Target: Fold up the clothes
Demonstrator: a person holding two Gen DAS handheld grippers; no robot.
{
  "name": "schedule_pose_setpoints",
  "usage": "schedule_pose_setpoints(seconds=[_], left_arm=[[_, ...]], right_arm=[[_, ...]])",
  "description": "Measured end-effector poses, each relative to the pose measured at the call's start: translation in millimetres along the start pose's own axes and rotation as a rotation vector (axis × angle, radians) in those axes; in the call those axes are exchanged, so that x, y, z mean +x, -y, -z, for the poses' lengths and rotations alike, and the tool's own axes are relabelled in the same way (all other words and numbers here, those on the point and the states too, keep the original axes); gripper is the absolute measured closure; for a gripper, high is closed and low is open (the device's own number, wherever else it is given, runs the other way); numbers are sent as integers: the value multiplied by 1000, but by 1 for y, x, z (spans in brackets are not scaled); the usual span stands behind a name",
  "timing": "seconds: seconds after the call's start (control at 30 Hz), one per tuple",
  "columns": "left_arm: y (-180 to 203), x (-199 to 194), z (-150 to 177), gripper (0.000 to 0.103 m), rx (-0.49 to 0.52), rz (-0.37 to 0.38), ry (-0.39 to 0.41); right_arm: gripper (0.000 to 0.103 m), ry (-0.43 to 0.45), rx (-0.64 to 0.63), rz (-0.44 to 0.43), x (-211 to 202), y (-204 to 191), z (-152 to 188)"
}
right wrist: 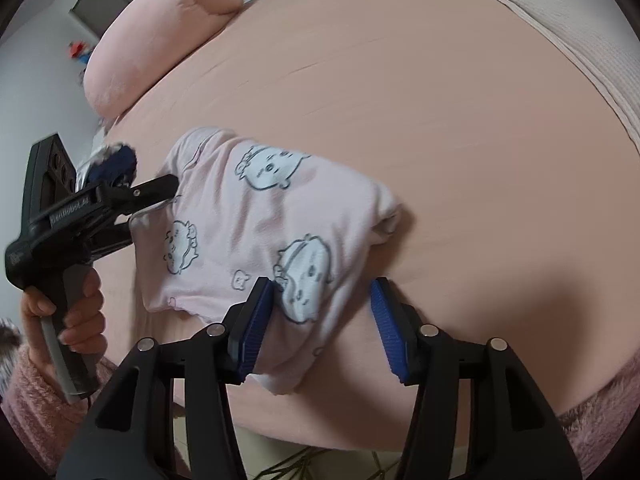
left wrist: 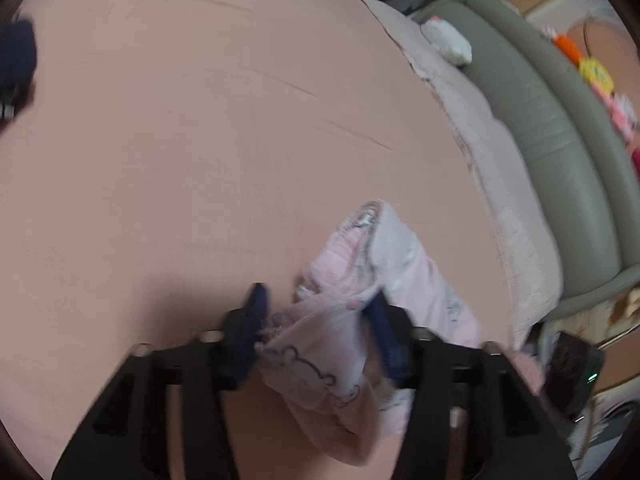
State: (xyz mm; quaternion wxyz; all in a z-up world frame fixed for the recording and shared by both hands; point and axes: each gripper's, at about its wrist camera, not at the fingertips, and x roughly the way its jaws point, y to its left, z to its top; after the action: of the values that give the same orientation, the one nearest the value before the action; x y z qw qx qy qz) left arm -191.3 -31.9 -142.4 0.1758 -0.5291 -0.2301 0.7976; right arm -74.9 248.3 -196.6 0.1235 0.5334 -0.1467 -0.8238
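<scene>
Pink garment (right wrist: 264, 216) with cartoon animal print, lying part-folded on the bed sheet (right wrist: 460, 100), roughly mid-bed, well apart from the pillow (right wrist: 160, 32) at the head end. One end is bunched and raised; the rest rests flat on the sheet.

Left tool (left wrist: 316, 320): in its own view cloth fills the gap between the blue pads (left wrist: 256, 316) and is gathered against them. Reads as clamped on a bunched edge of the garment, on the side nearer the pillow. The frame is blurred, so how deep the bite goes cannot be told.

Right tool (right wrist: 320, 320): jaws part-way apart, straddling the near hem of the garment. Cloth lies between the pads and touches the left one; the right pad (right wrist: 388, 328) stands clear of the fabric. Not gripping, as far as I can judge.

A hand (right wrist: 68, 312) in a fuzzy pink sleeve (right wrist: 36, 404) holds the left tool's handle.

Risks, as judged from here:
- Left bite looks like several gathered layers. A pull could drag the whole garment across the sheet instead of turning one flap.
- If the right tool closes where it stands, it may catch only the top layer or a hem corner; the fold then comes out skewed.
- Uneven lift between the two tools would twist the cloth and undo the fold already there.
- Sheet is soft and same-toned; a low pinch could nip the sheet along with the garment.
- A shallow left grip may slip under tension.
</scene>
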Motion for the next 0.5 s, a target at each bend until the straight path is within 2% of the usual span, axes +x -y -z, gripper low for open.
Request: schedule_pose_setpoints(seconds=[0.03,0.07,0.2,0.3,0.33,0.4,0.43,0.47,0.5], left_arm=[[0,-5,4,72,-7,3,1],[1,-10,13,77,3,-3,1],[6,-26,29,82,13,-9,-13],[7,-38,32,82,-6,7,19],[9,-39,32,79,-12,9,30],[7,-32,24,60,-21,-4,40],[1,-26,21,42,-32,12,14],[-5,-20,18,39,-42,29,-11],[-11,-14,15,38,-53,45,-37]], right_arm=[[73,2,-26,7,1,-5,0],[75,4,-53,14,2,-9,-1],[83,11,-121,27,0,-16,-4],[86,30,-99,39,-13,1,-10],[86,40,-89,54,-15,4,-13],[85,42,-47,45,-12,3,-21],[82,27,-16,18,-10,6,-22],[77,8,14,-13,-8,9,-22],[61,-15,37,-46,-5,12,-20]])
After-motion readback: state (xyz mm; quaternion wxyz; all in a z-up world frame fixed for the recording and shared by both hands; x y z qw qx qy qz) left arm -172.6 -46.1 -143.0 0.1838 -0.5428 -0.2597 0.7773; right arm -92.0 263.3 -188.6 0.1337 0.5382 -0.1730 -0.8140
